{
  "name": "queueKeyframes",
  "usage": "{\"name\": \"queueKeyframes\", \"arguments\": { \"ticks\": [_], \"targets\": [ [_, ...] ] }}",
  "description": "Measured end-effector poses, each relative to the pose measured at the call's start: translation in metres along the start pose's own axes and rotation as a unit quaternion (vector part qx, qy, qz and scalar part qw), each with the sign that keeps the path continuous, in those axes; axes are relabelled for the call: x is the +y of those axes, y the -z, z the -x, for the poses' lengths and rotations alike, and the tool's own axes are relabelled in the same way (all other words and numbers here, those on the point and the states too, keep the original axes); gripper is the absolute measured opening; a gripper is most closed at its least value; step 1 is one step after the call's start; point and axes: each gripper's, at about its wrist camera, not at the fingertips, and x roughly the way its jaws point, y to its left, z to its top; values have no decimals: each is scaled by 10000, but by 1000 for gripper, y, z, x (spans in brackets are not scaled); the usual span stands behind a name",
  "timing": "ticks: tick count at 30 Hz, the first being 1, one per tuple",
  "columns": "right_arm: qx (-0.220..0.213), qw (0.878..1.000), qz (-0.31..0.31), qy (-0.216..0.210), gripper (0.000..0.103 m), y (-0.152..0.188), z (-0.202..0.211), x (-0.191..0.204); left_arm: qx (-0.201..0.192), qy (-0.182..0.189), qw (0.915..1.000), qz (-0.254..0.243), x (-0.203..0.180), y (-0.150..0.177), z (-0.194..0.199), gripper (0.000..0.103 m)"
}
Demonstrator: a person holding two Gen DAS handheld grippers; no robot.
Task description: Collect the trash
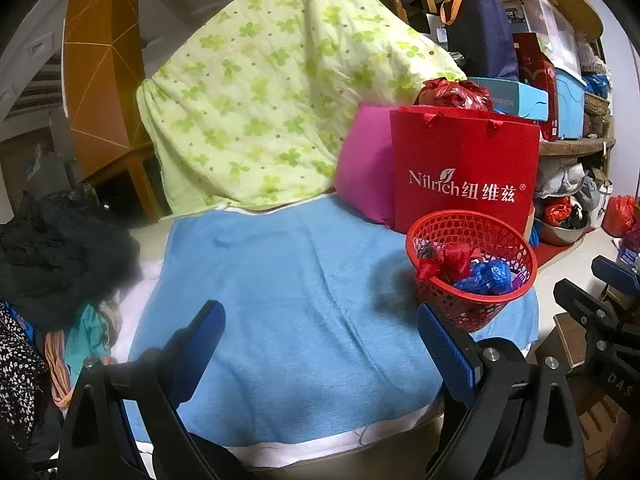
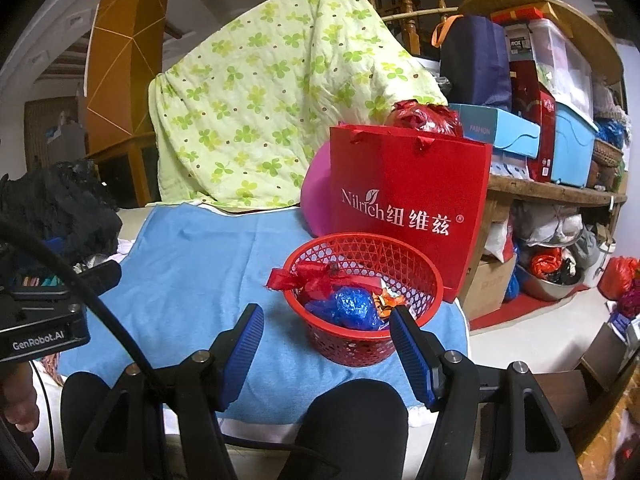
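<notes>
A red mesh basket (image 1: 496, 304) (image 2: 340, 344) stands on the right end of a blue towel (image 1: 288, 300) (image 2: 192, 264). Inside lie crumpled red plastic (image 1: 444, 262) (image 2: 316, 278), blue plastic (image 1: 486, 276) (image 2: 354, 306) and an orange wrapper (image 2: 386, 300). My left gripper (image 1: 320, 340) is open and empty, hovering over the towel left of the basket. My right gripper (image 2: 328, 344) is open and empty, just in front of the basket, its right finger beside the rim. The right gripper also shows at the edge of the left wrist view (image 1: 600, 304).
A red paper bag (image 1: 464, 168) (image 2: 408, 196) stands behind the basket, a magenta cushion (image 1: 364, 168) and a green clover quilt (image 1: 272, 92) (image 2: 272, 104) beside it. Dark clothes (image 1: 56, 256) pile at left. Cluttered shelves (image 2: 560, 120) stand at right.
</notes>
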Motion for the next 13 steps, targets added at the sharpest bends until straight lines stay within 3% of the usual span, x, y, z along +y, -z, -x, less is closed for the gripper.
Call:
{"name": "queueKeyframes", "arguments": {
  "ticks": [13],
  "targets": [
    [-74, 9996, 49, 278, 69, -8, -22, 5, -52, 94, 9999, 118, 11, -1, -15, 96]
  ]
}}
